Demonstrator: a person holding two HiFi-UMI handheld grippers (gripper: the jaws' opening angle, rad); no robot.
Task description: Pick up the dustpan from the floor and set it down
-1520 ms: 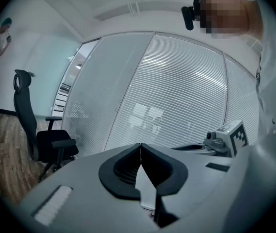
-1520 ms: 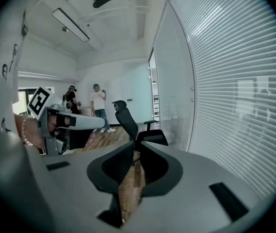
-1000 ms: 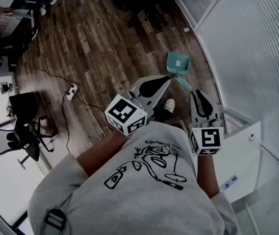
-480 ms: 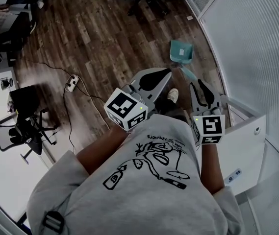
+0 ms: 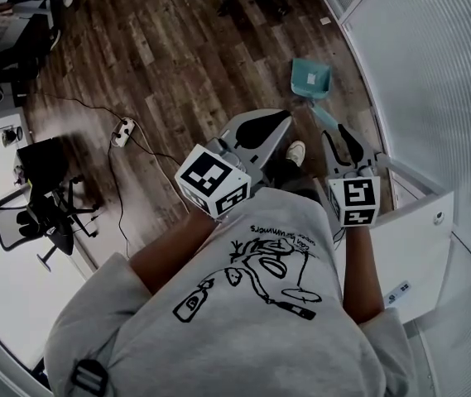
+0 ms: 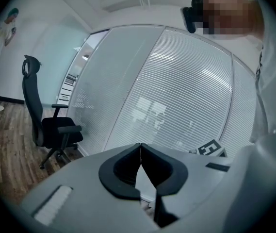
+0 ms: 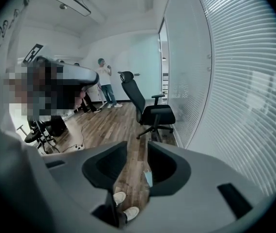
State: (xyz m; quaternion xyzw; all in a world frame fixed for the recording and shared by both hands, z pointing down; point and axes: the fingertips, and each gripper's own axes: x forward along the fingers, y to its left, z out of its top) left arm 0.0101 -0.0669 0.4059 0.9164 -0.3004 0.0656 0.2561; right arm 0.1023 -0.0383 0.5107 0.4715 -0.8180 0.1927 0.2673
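Right gripper (image 7: 138, 149) jaws had just been opening, now apart, dustpan (image 5: 310, 78) handle tip loose in the gap. Dustpan sat on wood floor (image 5: 177, 48) beside glass wall (image 5: 434, 73). Left gripper (image 6: 140, 152) jaws together, empty.

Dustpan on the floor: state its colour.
The dustpan is teal, a pale blue-green. It shows best in the head view, against the brown wood floor.

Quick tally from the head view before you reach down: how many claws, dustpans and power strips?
Claws: 2 (left claw shut; right claw has just been opening, with nothing between its jaws)
Dustpans: 1, the dustpan on the floor
Power strips: 1, the power strip
Total: 4
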